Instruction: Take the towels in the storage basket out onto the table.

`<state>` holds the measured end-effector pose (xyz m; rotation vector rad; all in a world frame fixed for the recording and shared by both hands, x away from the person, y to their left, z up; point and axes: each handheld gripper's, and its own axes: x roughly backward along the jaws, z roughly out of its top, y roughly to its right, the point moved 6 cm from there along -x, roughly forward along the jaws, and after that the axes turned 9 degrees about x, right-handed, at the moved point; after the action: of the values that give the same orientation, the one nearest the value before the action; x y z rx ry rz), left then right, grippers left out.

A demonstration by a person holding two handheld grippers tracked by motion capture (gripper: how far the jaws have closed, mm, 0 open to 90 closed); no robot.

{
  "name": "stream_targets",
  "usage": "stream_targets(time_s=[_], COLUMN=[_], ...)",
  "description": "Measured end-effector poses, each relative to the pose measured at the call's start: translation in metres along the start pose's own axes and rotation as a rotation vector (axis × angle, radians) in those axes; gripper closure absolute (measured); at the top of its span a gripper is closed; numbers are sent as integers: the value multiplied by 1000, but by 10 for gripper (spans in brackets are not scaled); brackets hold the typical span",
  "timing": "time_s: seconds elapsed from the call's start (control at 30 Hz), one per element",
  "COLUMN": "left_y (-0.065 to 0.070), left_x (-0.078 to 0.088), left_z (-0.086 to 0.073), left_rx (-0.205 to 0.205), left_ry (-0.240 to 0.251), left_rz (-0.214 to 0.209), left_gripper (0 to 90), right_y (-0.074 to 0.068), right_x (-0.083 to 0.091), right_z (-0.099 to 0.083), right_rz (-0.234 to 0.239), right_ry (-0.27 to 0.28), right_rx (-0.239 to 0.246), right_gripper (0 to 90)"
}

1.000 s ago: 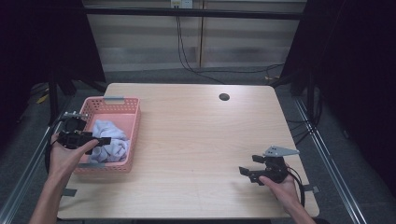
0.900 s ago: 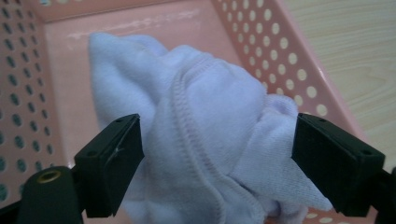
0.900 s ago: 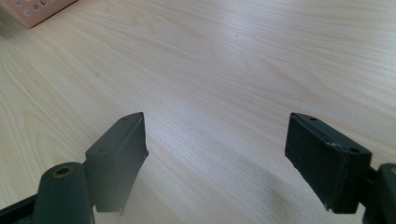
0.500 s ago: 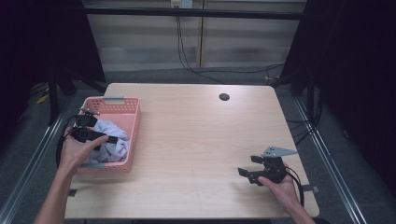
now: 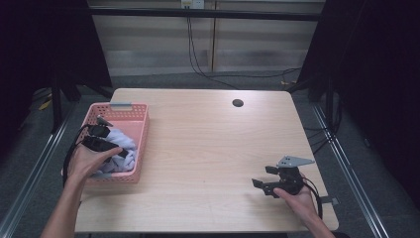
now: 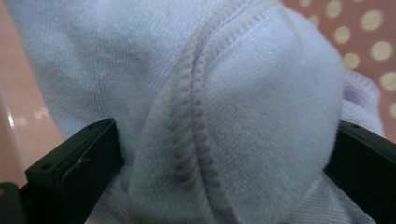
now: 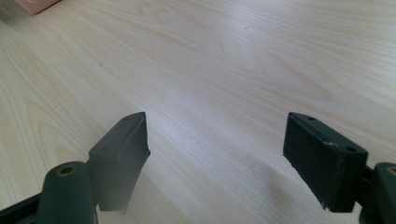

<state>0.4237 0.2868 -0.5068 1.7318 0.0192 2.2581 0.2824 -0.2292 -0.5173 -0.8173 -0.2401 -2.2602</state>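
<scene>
A pale lilac cloth (image 5: 121, 144) lies bunched in a pink basket (image 5: 130, 106) at the table's left side. My left gripper (image 5: 118, 151) is down in the basket. In the left gripper view its jaws stand wide apart, open, with a thick seamed fold of the cloth (image 6: 261, 93) bulging between them; the left gripper (image 6: 224, 144) is pressed into the fabric. The basket's perforated wall (image 6: 369, 28) shows behind. My right gripper (image 5: 261, 185) rests low over the table near the front right, open, and the right gripper (image 7: 217, 140) has bare wood between its jaws.
The light wooden table (image 5: 208, 139) has a dark round hole (image 5: 237, 103) near its far edge. Cables hang behind the table, and metal rails run along the floor on both sides. A corner of the basket (image 7: 37, 4) shows far off in the right gripper view.
My left hand has carried its gripper from above the basket's left rim down into the basket, onto the cloth. The right gripper has stayed in place.
</scene>
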Motion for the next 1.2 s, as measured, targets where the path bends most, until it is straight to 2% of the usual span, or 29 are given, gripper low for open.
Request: stream_targets(time_s=[0.03, 0.17, 0.3, 0.43, 0.47, 0.5, 0.53, 0.6, 0.63, 0.7, 0.73, 0.77, 0.8, 0.87, 1.1, 1.2], left_y=[0, 5, 4, 7, 9, 9, 8, 8, 9, 11, 13, 13, 15, 18, 19, 17], left_x=[0, -9, -14, -17, -17, -17, -15, -14, -13, -11, -9, -9, -8, -7, -4, -1], left_z=[0, 3, 2, 2, 3, 3, 4, 4, 4, 4, 3, 3, 3, 2, 2, 2], left_rx=[0, -6, 8, -5, -6, -6, 14, 12, 2, -2, -25, -25, -49, -59, -64, -60], left_ry=[0, -57, -86, -118, -149, -149, -160, -168, -172, -163, -151, -151, -143, -135, -116, -110], left_rz=[0, 27, 23, 35, 23, 23, 2, 3, -3, -5, -13, -13, -6, 7, 10, -7], left_gripper=[0, 0, 0, 0, 34, 77, 117, 212, 212, 311, 388, 429, 455, 508, 536, 536], right_y=[0, -1, -2, -2, -2, -2, -2, -3, -3, -3, -2, -2, -2, -2, 0, 1], right_x=[0, -1, 0, 0, -1, -1, -1, -1, -1, -1, -1, -1, -1, -1, -1, -1], right_z=[0, 0, 0, 0, -1, -1, 0, 0, 0, 0, -1, -1, 0, 0, 0, 0], right_rz=[0, 5, 9, 11, 14, 14, 16, 17, 17, 18, 15, 15, 15, 16, 9, 8], right_ry=[0, -5, -7, -9, -13, -13, -12, -12, -12, -14, -17, -17, -15, -16, -15, -15], right_rx=[0, 6, 16, 16, 14, 14, 22, 21, 21, 24, 24, 24, 17, 25, 15, 10], right_gripper=[217, 219, 221, 222, 222, 222, 218, 218, 218, 218, 217, 217, 217, 217, 213, 212])
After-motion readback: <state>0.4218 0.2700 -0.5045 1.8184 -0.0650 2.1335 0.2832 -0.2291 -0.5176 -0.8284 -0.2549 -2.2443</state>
